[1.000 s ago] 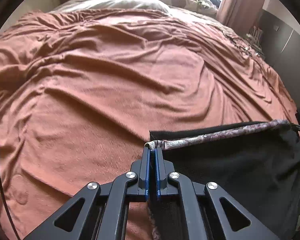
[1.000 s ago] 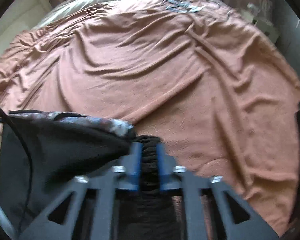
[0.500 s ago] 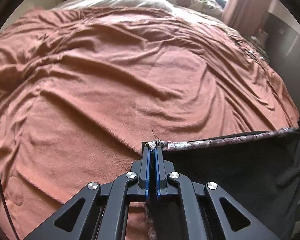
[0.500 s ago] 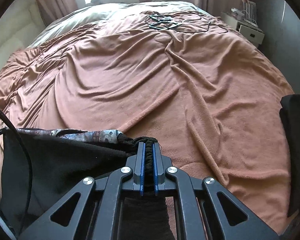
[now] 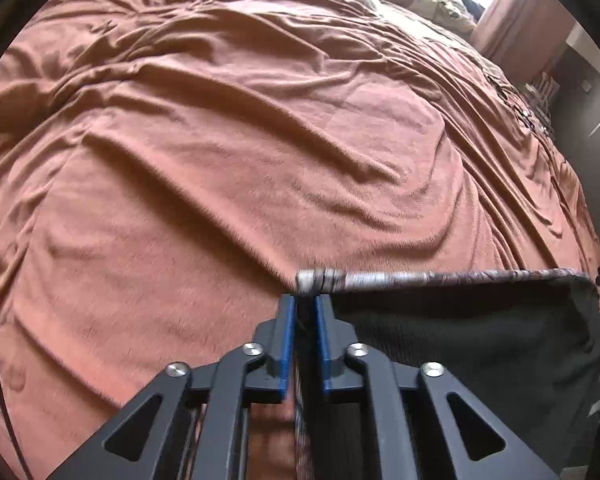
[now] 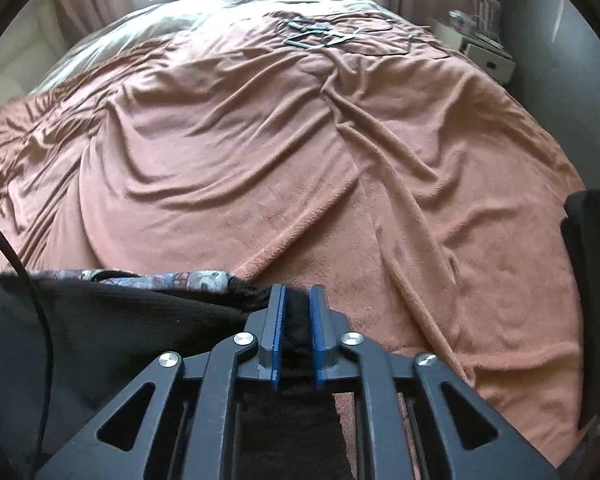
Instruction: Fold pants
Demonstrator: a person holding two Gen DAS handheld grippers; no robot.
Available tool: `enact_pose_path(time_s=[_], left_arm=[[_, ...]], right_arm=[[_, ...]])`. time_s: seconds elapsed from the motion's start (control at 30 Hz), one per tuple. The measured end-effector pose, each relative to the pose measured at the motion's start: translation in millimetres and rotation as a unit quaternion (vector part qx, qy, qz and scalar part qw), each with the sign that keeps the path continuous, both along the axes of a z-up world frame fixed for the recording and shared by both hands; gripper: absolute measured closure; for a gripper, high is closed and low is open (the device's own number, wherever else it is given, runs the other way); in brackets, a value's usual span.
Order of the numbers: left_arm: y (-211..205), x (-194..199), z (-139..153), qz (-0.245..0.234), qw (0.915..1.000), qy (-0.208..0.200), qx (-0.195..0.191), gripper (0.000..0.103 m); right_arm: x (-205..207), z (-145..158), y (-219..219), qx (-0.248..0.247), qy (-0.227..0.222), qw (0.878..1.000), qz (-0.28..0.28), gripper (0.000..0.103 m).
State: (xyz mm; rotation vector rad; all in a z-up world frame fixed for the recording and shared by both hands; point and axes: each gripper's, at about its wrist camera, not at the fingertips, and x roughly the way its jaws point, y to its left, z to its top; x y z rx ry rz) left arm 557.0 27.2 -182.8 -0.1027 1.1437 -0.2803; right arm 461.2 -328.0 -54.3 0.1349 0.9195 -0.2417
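Black pants (image 5: pixel 460 344) with a patterned waistband (image 5: pixel 440 278) lie at the near edge of a rust-brown blanket (image 5: pixel 260 160). My left gripper (image 5: pixel 306 298) is at the band's left corner. Its jaws are opening; only a thin edge of cloth hangs in the gap and the pads stand clear of it. In the right wrist view the pants (image 6: pixel 112 320) spread to the left under the patterned band (image 6: pixel 188 280). My right gripper (image 6: pixel 297 288) is at the right corner. Its jaws are opening too, but a thick bunch of black cloth still fills the gap from pad to pad.
The blanket (image 6: pixel 300 160) is wrinkled all over the bed. Small dark items and cables (image 6: pixel 316 34) lie at its far end, near a white nightstand (image 6: pixel 484 48). A dark upright object (image 6: pixel 592 280) stands at the right edge. A black cable (image 6: pixel 40 320) loops over the pants.
The left jaws have parted and the waistband corner now sits just past their tips; the left gripper has sunk closer to the bed. The right jaws have widened a little around the black cloth.
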Motion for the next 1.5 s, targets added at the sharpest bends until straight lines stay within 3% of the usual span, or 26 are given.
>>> enact_pose_path(time_s=[0.03, 0.13, 0.17, 0.63, 1.07, 1.37, 1.5], left_arm=[[3, -4, 1, 0.003, 1.0, 0.002, -0.004, 0.076], [10, -22, 9, 0.01, 0.9998, 0.002, -0.02, 0.063], [12, -28, 11, 0.012, 0.9997, 0.003, -0.023, 0.061], [18, -118, 19, 0.02, 0.9975, 0.015, -0.066, 0.057], [29, -194, 20, 0.049, 0.9937, 0.015, -0.099, 0.053], [40, -241, 23, 0.065, 0.9906, 0.013, -0.12, 0.052], [46, -260, 21, 0.072, 0.9852, 0.024, -0.153, 0.047]], right_arm=[[-3, 4, 1, 0.0, -0.005, 1.0, 0.002, 0.086], [-24, 20, 5, 0.002, -0.035, 0.999, 0.01, 0.054], [-31, 24, 8, 0.0, -0.044, 0.999, 0.013, 0.052], [-105, 39, 40, 0.038, -0.116, 0.989, 0.084, 0.052], [-149, 26, 62, 0.093, -0.118, 0.979, 0.138, 0.052], [-168, 18, 95, 0.101, -0.1, 0.972, 0.186, 0.052], [-171, 10, 110, 0.105, -0.08, 0.97, 0.206, 0.052]])
